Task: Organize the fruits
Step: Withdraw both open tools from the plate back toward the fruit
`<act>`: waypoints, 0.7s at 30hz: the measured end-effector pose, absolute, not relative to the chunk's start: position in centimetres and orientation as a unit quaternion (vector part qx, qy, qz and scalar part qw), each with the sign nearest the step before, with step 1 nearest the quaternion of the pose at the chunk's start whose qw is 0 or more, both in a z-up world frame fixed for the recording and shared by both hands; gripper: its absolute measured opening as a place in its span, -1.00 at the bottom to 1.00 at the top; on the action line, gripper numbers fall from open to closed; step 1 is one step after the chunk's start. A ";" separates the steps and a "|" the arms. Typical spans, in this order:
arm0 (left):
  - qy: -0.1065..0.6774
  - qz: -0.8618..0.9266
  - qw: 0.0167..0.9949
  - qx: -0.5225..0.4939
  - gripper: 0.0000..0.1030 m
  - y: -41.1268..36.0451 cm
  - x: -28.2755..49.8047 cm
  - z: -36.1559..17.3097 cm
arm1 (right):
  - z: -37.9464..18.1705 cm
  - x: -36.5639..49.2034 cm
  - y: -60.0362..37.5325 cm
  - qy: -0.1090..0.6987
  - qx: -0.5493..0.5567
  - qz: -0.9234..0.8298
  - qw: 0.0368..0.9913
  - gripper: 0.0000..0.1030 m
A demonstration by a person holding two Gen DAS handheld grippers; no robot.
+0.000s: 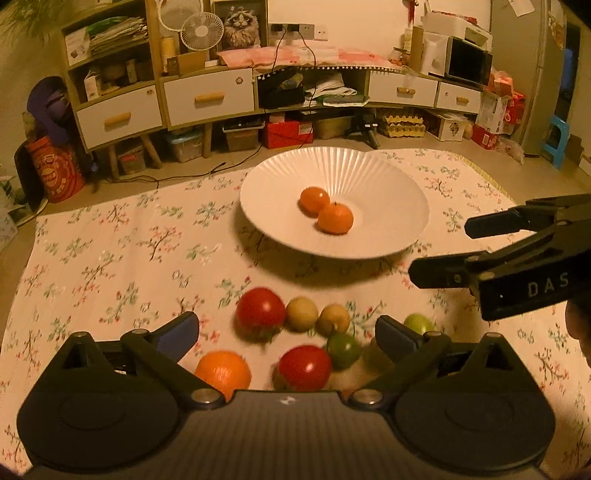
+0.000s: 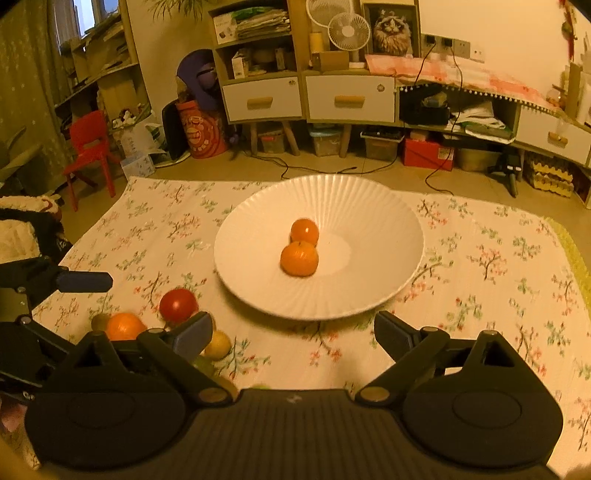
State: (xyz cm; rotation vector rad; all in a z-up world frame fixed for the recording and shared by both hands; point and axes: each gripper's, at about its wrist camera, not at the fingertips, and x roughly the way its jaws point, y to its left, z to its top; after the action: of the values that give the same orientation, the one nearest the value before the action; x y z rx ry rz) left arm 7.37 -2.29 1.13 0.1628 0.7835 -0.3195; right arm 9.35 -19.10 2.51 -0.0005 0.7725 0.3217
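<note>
spread over the floor before low white-drawered cabinets (image 2: 347,98), a floral cloth (image 1: 110,258) is seen carrying everything. toward its far middle a white fluted bowl (image 1: 388,177) is set, and two mandarins (image 1: 335,219) are seen lying inside it, touching each other near the centre. nearer the cameras, a loose cluster of fruit is left on the cloth: two red tomatoes (image 1: 260,309), two small yellowish fruits (image 1: 302,314), two green fruits (image 1: 343,349) and one orange (image 1: 223,371) at the near left, partly hidden by the gripper body.

the left gripper (image 1: 288,332) is held above this cluster with its jaws spread wide; nothing is pressed between its blue pads, the fruit being seen on the cloth beyond them. the right gripper (image 2: 293,332) is likewise held wide apart and empty, pointed at the near rim of the bowl, with the fruit cluster at its left finger. two small fans (image 2: 349,31) are noted on the cabinet.
</note>
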 end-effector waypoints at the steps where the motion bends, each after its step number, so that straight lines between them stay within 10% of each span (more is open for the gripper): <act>1: 0.380 -0.154 0.909 0.078 1.00 -2.0 7.1 1.0 | 2.4 9.2 -19.0 0.377 -0.001 0.156 0.913 0.82; 21: 0.397 -0.146 0.905 0.052 1.00 1.8 2.8 -1.7 | -0.2 4.0 -17.2 0.390 -0.034 0.178 0.903 0.88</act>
State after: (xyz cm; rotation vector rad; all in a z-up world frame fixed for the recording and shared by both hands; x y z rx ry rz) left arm 2.76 1.83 -1.74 0.1084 0.8199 -0.3010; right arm 3.96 -17.18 -0.19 -0.0694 0.8066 0.3689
